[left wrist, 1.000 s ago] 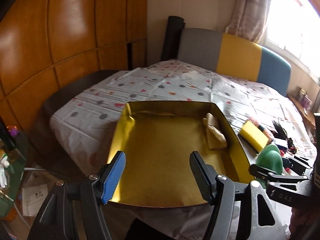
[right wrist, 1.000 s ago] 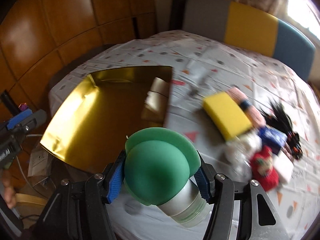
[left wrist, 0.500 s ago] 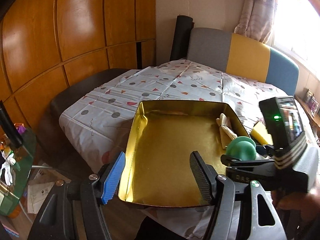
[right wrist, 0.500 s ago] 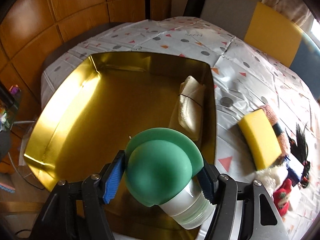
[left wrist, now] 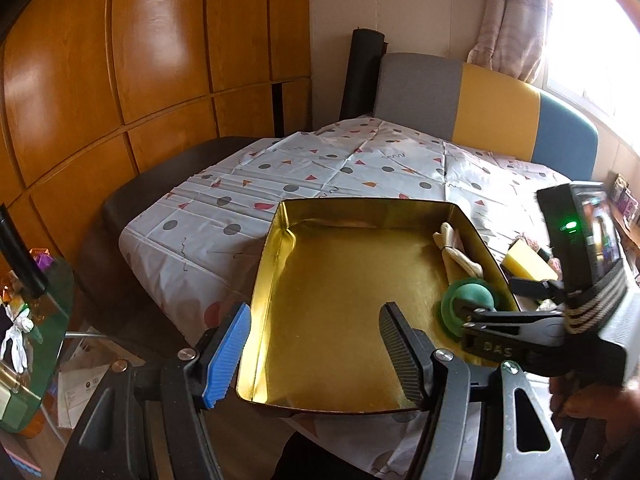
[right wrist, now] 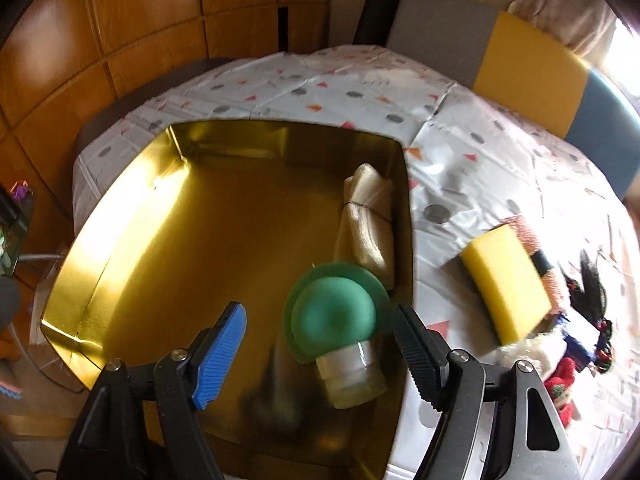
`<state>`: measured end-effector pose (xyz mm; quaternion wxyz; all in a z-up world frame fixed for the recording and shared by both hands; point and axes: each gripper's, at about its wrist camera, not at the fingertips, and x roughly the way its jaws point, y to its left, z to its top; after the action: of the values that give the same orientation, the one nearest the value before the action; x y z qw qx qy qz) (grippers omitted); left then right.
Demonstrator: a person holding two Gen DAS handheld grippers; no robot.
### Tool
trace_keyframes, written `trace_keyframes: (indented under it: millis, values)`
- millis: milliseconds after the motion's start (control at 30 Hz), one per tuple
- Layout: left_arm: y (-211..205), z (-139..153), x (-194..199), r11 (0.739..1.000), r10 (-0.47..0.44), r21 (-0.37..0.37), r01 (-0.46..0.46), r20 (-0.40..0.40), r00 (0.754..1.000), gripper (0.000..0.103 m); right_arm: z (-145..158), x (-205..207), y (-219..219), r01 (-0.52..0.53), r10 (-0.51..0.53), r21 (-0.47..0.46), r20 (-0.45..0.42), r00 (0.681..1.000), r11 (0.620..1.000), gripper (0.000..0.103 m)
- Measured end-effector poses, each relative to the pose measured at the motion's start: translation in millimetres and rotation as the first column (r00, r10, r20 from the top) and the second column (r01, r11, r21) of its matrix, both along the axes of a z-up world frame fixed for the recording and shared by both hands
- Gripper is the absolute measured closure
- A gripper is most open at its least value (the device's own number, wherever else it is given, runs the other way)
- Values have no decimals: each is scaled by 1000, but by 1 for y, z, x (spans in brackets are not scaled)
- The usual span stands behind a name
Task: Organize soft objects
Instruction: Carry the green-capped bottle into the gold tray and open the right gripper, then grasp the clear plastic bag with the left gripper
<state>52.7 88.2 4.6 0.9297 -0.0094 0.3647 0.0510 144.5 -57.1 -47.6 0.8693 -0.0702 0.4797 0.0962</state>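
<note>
Our right gripper (right wrist: pixel 320 328) had just been opening, freeing the green dome-topped sponge brush (right wrist: pixel 334 318) inside the gold tray (right wrist: pixel 120 220); the left gripper (left wrist: pixel 316 344) hung spread, empty. It might roll against the cream cloth bundle (right wrist: pixel 366 224).

Curved orange-brown wooden wall panels (left wrist: pixel 160 60), table spread with a white cloth (left wrist: pixel 352 164) printed in grey dots and red triangles — grey, yellow and blue upholstered bench back (left wrist: pixel 496 104) set behind, patterned curtain (left wrist: pixel 516 16) hung at a bright window.

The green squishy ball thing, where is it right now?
In the right wrist view the green ball thing sits inside the gold tray, near its right wall, just in front of the cream cloth bundle.
</note>
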Motion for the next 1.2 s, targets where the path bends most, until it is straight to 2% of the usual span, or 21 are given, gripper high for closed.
trace_keyframes:
  millis: [300,667,833,1067,1200]
  values:
    - [-12,-6,3,1000,-31,-4,31,-31,999,36,33,-34,-26,57,-48,-70,131,990,996,23]
    - [-41,-5,3,993,-115,14,116,-48,992,36,51,-68,-68,129,-99,-129,218,971,983,18]
    - [-59,-1,4,985,-169,24,171,-50,984,36,51,-77,-86,154,-119,-140,230,966,978,18]
    - [-98,9,9,950,-311,10,312,-51,949,36,45,-82,-151,254,-221,-144,212,952,956,18]
    - [-127,12,12,918,-395,12,396,-60,917,36,40,-85,-210,369,-337,-145,206,919,918,18]
